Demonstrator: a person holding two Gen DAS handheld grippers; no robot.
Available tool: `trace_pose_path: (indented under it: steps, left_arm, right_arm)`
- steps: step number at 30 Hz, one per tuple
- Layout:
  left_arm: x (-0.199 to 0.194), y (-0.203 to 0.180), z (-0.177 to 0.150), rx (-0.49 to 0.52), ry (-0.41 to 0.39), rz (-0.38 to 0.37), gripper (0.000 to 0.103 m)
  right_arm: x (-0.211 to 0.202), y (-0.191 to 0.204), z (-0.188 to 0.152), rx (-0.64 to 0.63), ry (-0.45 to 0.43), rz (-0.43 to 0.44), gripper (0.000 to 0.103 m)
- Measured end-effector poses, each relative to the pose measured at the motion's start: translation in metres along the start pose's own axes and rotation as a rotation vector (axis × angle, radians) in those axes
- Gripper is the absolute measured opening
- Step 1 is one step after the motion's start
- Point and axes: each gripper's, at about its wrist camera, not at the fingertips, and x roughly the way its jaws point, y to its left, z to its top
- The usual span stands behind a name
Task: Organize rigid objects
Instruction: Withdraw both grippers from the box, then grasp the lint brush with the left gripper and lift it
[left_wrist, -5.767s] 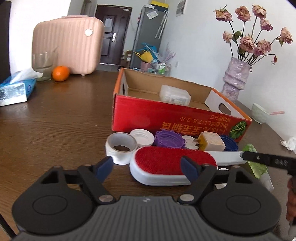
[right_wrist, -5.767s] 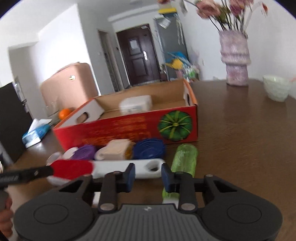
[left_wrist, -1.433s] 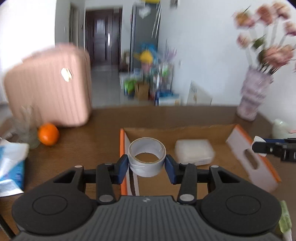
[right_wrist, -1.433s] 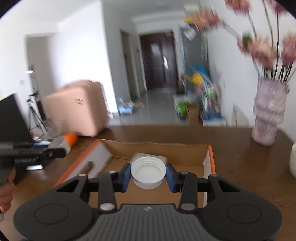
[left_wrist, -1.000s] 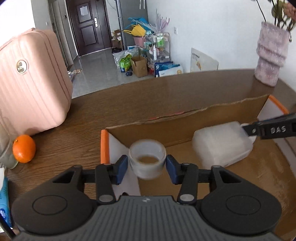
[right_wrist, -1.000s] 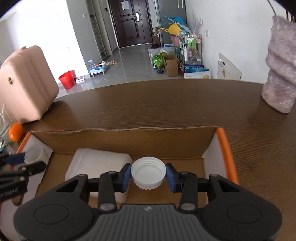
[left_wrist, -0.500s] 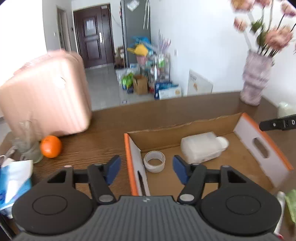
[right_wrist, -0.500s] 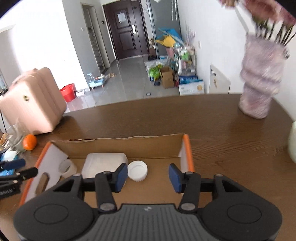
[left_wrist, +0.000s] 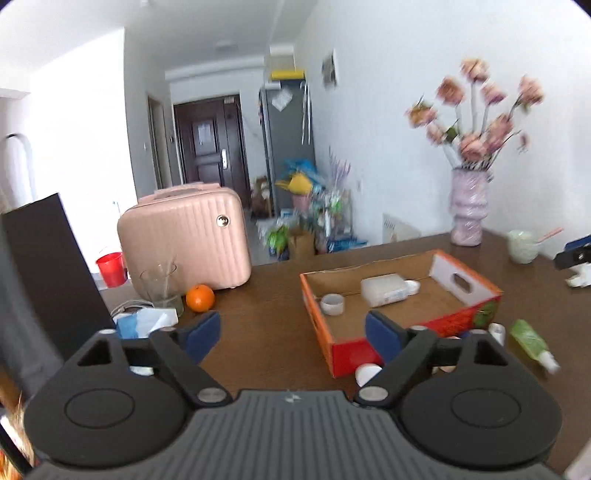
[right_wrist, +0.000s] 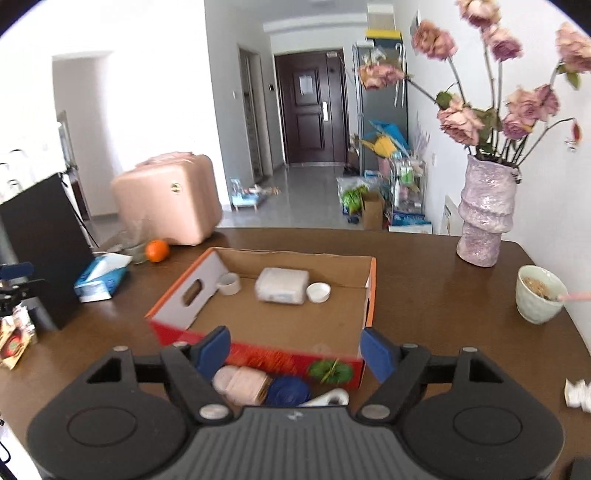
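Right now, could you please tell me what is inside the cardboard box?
Inside the cardboard box: a tape roll, a white plastic container and a white lid. Its near wall hides some of the floor.

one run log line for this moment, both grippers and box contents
left gripper: opening, empty | right gripper: opening, empty | red cardboard box: holds white tape roll, clear plastic container, white round lid

Tape roll (right_wrist: 229, 283), container (right_wrist: 282, 285), cap (right_wrist: 318, 292) in box (right_wrist: 295, 325)

Pink suitcase (left_wrist: 183, 236) — orange (left_wrist: 200, 297) beside
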Motion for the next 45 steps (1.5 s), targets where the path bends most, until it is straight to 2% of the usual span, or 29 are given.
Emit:
trace_pose_path:
  steps: [4,6,9,12,13,16,19,22,25,29,32,34,36,37,39,43,45]
  left_arm:
    - [-0.053,-0.011,-0.046,-0.055,-0.050,0.015,0.090]
    - [-0.074,-0.020,-0.070,-0.075,-0.077,0.018,0.093]
    - [-0.101,-0.046,-0.109,-0.057,-0.095,0.057,0.094]
    - [-0.121,-0.061,-0.136,-0.094,-0.069,0.068,0.094]
    - [-0.124,-0.065,-0.143,-0.107,-0.042,0.044,0.094]
    - [-0.125,-0.078,-0.150,-0.061,0.003,0.008,0.094]
    - [-0.115,-0.086,-0.146,-0.040,0.012,0.020,0.094]
    - [-0.103,-0.093,-0.143,-0.039,0.025,0.009,0.094]
    - [-0.089,-0.099,-0.144,-0.048,0.042,-0.026,0.094]
    - [-0.059,-0.108,-0.140,-0.120,0.092,-0.119,0.094]
    - [-0.031,-0.119,-0.131,-0.171,0.103,-0.185,0.094]
    - [-0.009,-0.128,-0.125,-0.192,0.123,-0.184,0.092]
    - [0.016,-0.134,-0.120,-0.244,0.155,-0.196,0.085]
    - [0.027,-0.135,-0.118,-0.280,0.177,-0.217,0.079]
    - [0.046,-0.133,-0.117,-0.362,0.222,-0.273,0.072]
    - [0.078,-0.125,-0.125,-0.539,0.326,-0.313,0.061]
    - [0.089,-0.121,-0.130,-0.600,0.364,-0.336,0.056]
  right_arm:
    - [-0.040,0.019,-0.051,-0.040,-0.068,-0.030,0.080]
    - [-0.053,0.029,-0.074,-0.054,-0.082,-0.049,0.081]
    - [-0.070,0.040,-0.111,-0.066,-0.104,-0.085,0.082]
    - [-0.083,0.050,-0.149,-0.060,-0.105,-0.133,0.083]
    - [-0.086,0.052,-0.162,-0.039,-0.097,-0.126,0.083]
    - [-0.087,0.051,-0.192,0.016,-0.036,-0.035,0.083]
    - [-0.079,0.049,-0.206,0.017,0.009,-0.041,0.083]
    - [-0.077,0.044,-0.207,0.018,0.001,-0.099,0.083]
    - [-0.074,0.034,-0.204,0.037,-0.009,-0.113,0.083]
    - [-0.057,0.018,-0.197,0.062,-0.015,-0.112,0.079]
    - [-0.035,0.004,-0.182,0.063,-0.008,-0.122,0.071]
    - [-0.018,-0.006,-0.164,0.049,-0.015,-0.119,0.059]
    - [0.003,-0.020,-0.139,0.050,-0.029,-0.106,0.053]
    - [0.012,-0.027,-0.129,0.058,-0.030,-0.100,0.049]
    - [0.037,-0.038,-0.106,0.058,-0.017,-0.061,0.044]
    - [0.095,-0.056,-0.071,0.034,0.073,-0.026,0.027]
    - [0.121,-0.061,-0.062,0.011,0.123,-0.021,0.027]
